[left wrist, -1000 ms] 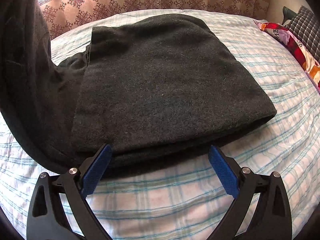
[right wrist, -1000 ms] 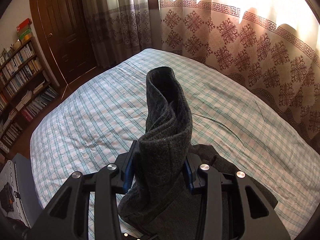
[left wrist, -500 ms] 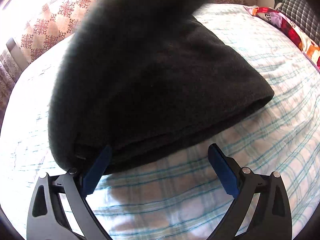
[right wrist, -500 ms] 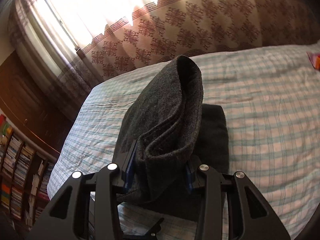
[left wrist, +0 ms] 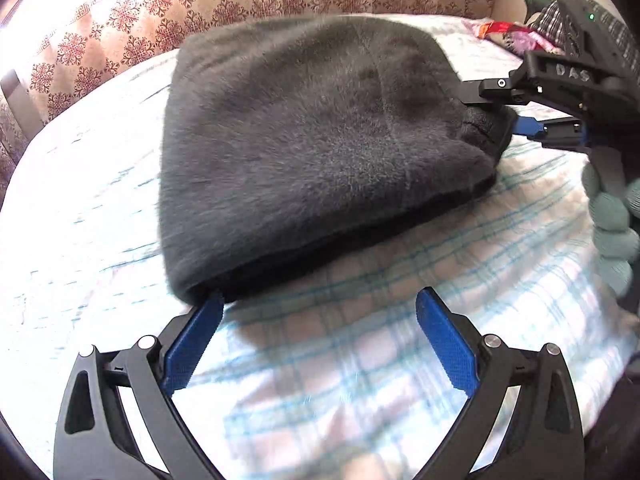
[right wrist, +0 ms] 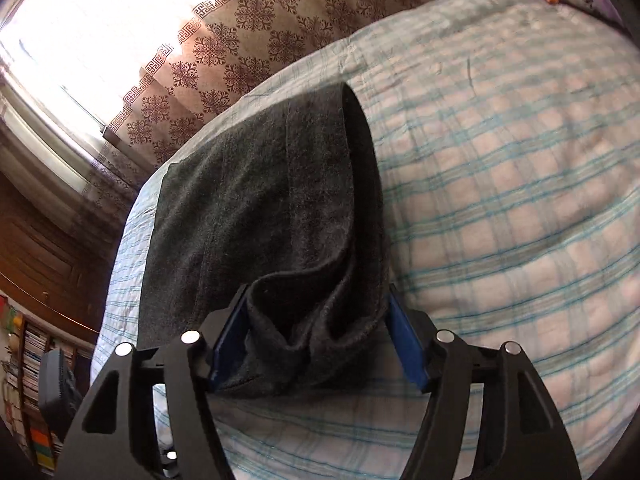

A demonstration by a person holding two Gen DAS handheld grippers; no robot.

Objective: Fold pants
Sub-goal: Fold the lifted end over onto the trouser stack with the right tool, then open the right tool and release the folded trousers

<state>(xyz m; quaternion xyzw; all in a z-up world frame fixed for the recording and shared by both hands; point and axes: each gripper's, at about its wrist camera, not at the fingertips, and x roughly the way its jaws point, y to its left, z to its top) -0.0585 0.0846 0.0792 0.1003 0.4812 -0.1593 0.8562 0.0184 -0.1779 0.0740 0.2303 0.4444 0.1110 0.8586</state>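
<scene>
Pants (left wrist: 320, 152) are lying as a dark folded stack on the checked bed (left wrist: 360, 360), long axis running left to right across the left wrist view. Left tongs (left wrist: 318, 338) are hovering spread wide and gripping nothing, one pad touching the stack's near left corner, the stack straight ahead of them. Right tongs (right wrist: 316, 340) are clamping a bunched end of the pants at the stack's right end, low over the bed. Right hand is nearer; judging the fold is nearly laid and letting go comes next.

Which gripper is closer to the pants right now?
Right. The right gripper is clamped on the pants; the left gripper is open at their near edge, holding nothing.
</scene>
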